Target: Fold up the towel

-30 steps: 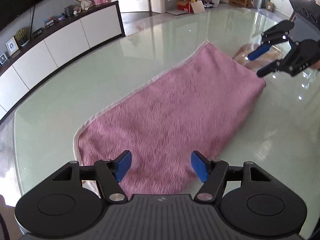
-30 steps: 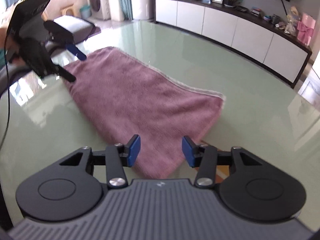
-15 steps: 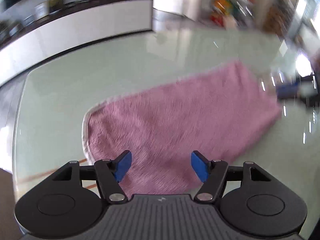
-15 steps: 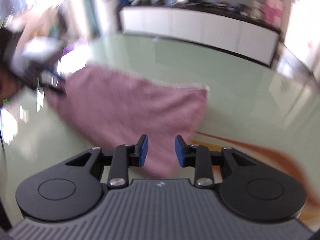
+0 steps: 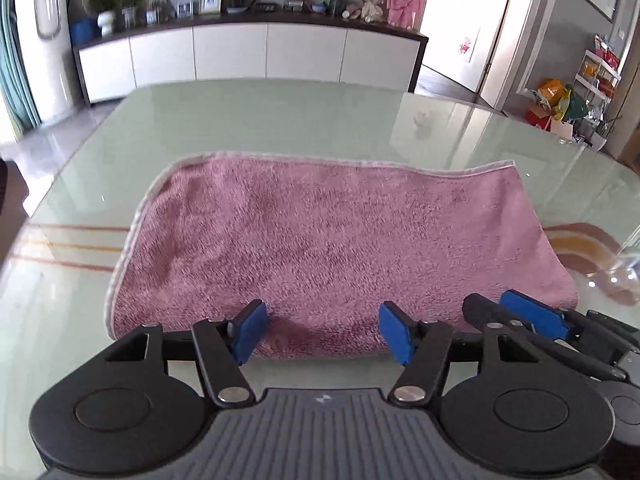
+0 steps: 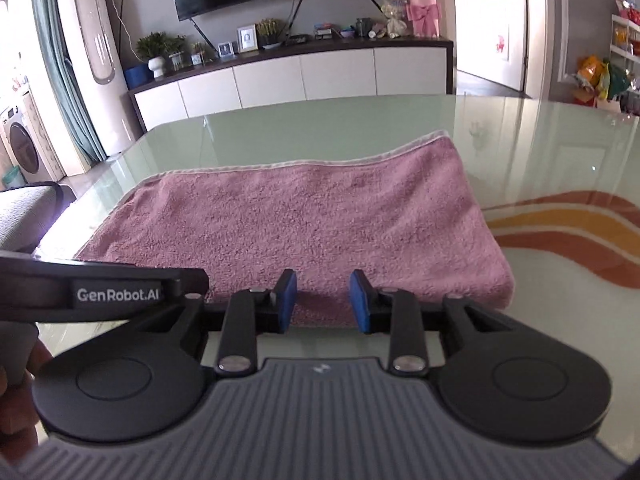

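"GenRobot.AI" lettering on left gripper [image 6: 120, 292] beside pink towel [image 6: 320, 216].

The near folded edge of the fluffy pink terry towel [image 5: 328, 240] is partly covered by the blue-padded left claw [image 5: 322, 332]. The black right claw [image 5: 520, 316] runs off the right edge. Small sideboard ornaments [image 6: 360, 28] are indistinct.
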Demonstrator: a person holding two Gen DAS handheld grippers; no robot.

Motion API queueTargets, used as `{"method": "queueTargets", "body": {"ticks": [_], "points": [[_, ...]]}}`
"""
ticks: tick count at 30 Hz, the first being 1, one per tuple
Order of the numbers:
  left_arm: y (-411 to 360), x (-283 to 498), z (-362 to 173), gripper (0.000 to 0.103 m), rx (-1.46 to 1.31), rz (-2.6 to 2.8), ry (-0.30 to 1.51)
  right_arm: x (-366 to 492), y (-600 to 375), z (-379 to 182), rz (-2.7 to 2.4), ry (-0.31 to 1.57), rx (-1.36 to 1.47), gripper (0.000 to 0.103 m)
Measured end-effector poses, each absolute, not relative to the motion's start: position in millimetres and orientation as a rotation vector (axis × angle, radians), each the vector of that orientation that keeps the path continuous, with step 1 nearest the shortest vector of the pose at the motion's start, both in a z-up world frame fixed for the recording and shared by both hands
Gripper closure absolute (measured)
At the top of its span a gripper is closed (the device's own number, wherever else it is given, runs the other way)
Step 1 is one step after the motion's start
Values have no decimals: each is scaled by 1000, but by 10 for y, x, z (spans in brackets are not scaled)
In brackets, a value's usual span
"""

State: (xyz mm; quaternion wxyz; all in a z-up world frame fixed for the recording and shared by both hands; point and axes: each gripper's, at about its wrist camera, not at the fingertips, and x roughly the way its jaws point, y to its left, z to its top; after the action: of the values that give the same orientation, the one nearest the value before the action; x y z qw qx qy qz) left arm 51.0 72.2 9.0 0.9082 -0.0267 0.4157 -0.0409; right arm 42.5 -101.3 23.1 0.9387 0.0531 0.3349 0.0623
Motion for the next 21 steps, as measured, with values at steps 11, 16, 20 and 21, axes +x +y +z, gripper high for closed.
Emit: {"method": "queueTargets", "body": {"ticks": [11, 16, 20, 21], "points": [[716, 345, 78, 37, -5, -71, 806, 393, -1018, 206, 148, 709, 96, 72], [691, 380, 53, 36, 1, -69, 810, 445, -970, 227, 131, 717, 76, 72], [678, 393, 36, 36, 8, -74, 807, 469, -933, 216, 116, 718, 58, 72], [686, 392, 29, 36, 9, -78, 805, 472, -928, 214, 115, 718, 56, 72]]}}
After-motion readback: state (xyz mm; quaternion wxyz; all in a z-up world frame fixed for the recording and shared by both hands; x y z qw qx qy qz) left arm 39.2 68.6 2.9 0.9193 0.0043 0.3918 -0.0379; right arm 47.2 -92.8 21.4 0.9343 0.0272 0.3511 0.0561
